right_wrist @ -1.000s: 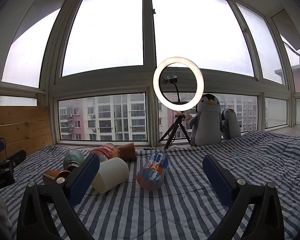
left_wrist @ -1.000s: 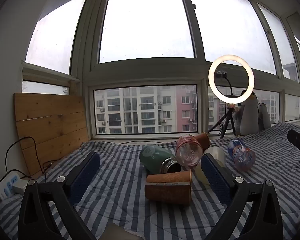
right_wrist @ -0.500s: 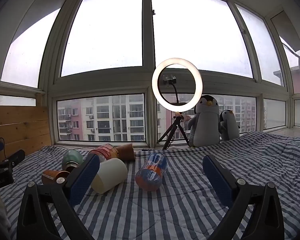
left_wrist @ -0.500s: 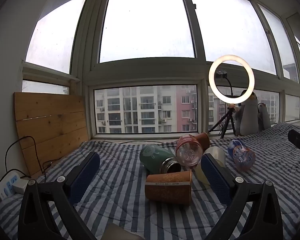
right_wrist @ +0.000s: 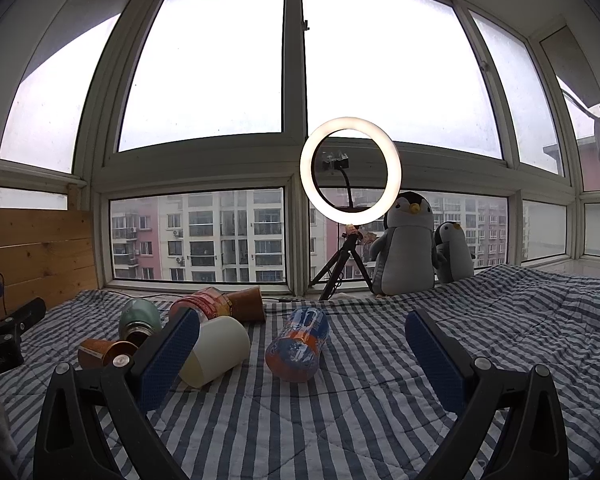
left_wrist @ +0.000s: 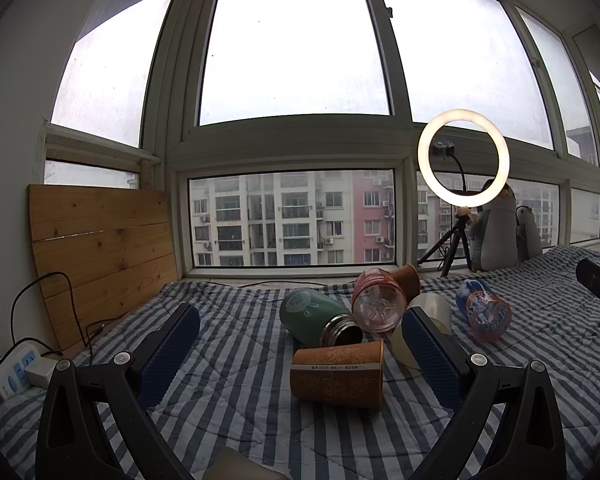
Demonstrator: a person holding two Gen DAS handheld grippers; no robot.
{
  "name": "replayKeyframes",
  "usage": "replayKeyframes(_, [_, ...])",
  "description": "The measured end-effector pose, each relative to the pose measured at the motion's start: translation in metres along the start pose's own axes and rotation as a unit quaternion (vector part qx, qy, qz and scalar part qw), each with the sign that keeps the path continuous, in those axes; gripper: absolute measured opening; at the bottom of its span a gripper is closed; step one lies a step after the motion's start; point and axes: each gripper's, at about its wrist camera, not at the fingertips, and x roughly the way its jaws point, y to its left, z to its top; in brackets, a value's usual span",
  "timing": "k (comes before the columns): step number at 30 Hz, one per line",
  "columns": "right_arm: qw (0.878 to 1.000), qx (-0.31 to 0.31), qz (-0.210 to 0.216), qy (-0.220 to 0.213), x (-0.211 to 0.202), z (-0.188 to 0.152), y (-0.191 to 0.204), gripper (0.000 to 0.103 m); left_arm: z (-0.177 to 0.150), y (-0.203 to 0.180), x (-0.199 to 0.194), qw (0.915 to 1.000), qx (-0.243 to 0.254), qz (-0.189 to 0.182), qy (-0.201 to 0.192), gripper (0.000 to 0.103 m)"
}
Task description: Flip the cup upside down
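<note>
Several cups lie on their sides on the striped blanket. Nearest the left gripper is a brown paper cup, lying between its open fingers and a little beyond the tips, untouched. Behind it lie a green flask, a pink clear cup, a cream cup and a blue-orange cup. In the right wrist view the right gripper is open and empty; the blue-orange cup lies just past its tips, and the cream cup sits by its left finger.
A lit ring light on a tripod and two plush penguins stand by the window. A wooden board leans at the left wall, with a power strip and cable beside it. Bare blanket stretches to the right.
The right wrist view has drifted slightly, so the scene sits a little further left and lower. The cups have not moved and both grippers stay open.
</note>
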Motion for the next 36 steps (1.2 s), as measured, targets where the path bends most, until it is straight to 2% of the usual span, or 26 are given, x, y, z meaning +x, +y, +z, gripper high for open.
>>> replayKeyframes(36, [1.0, -0.001, -0.009, 0.0, -0.0001, 0.0, 0.0001, 0.102, 0.0003, 0.0001, 0.0006, 1.0, 0.001, 0.001, 0.002, 0.102])
